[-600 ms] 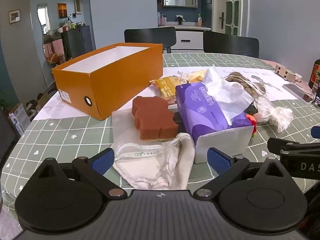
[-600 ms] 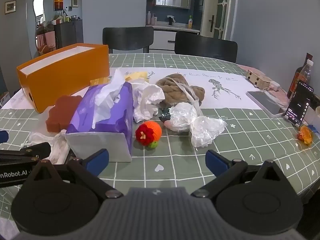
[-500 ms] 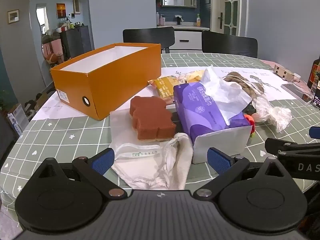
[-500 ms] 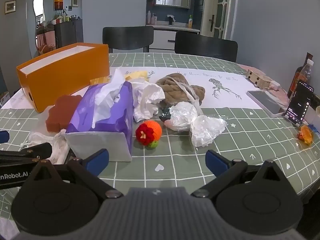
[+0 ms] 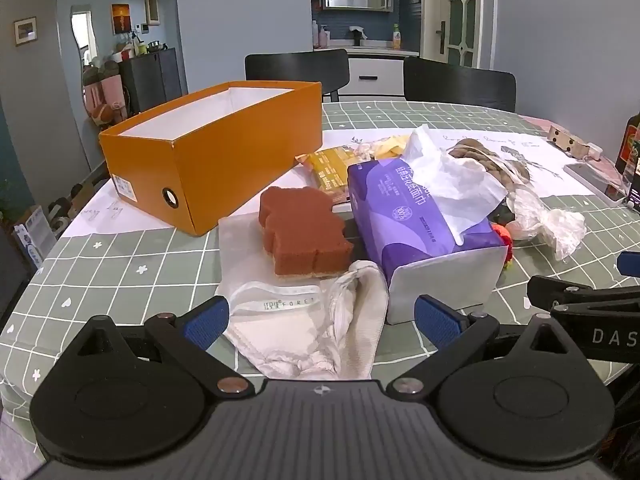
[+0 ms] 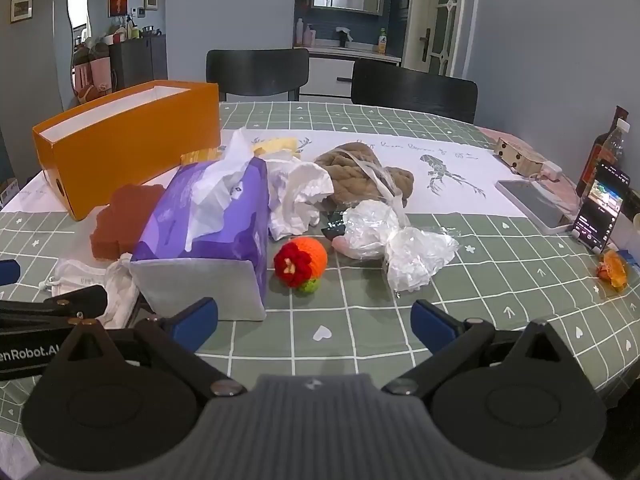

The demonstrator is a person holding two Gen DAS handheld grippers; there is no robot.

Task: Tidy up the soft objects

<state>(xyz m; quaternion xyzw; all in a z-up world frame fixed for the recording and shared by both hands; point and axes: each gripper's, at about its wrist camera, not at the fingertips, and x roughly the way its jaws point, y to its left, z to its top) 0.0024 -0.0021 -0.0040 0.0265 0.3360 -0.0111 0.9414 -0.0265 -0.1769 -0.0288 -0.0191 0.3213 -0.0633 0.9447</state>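
Slightly nearer than a moment ago, the left gripper (image 5: 322, 322) has crept toward the white cloth pouch (image 5: 308, 328), which now lies between its spread blue fingertips (image 5: 208, 320); the jaws are released and hold nothing. Largest on the green checked tablecloth (image 6: 480, 280) is the orange box (image 5: 208, 152), open-topped at far left. Right of it lies the purple tissue pack (image 5: 416, 224), a white sheet sticking out of its top. Between box and pack sits the brown sponge block (image 5: 304, 232), touching the pouch's far edge. Beyond the pack, at right, is the brown knitted piece (image 6: 360, 180), with crumpled clear plastic (image 6: 400, 244) in front of it. Just right of the pack's near end rests the orange crocheted ball (image 6: 302, 260). The right gripper (image 6: 316, 320) hovers released over bare cloth, near the ball.
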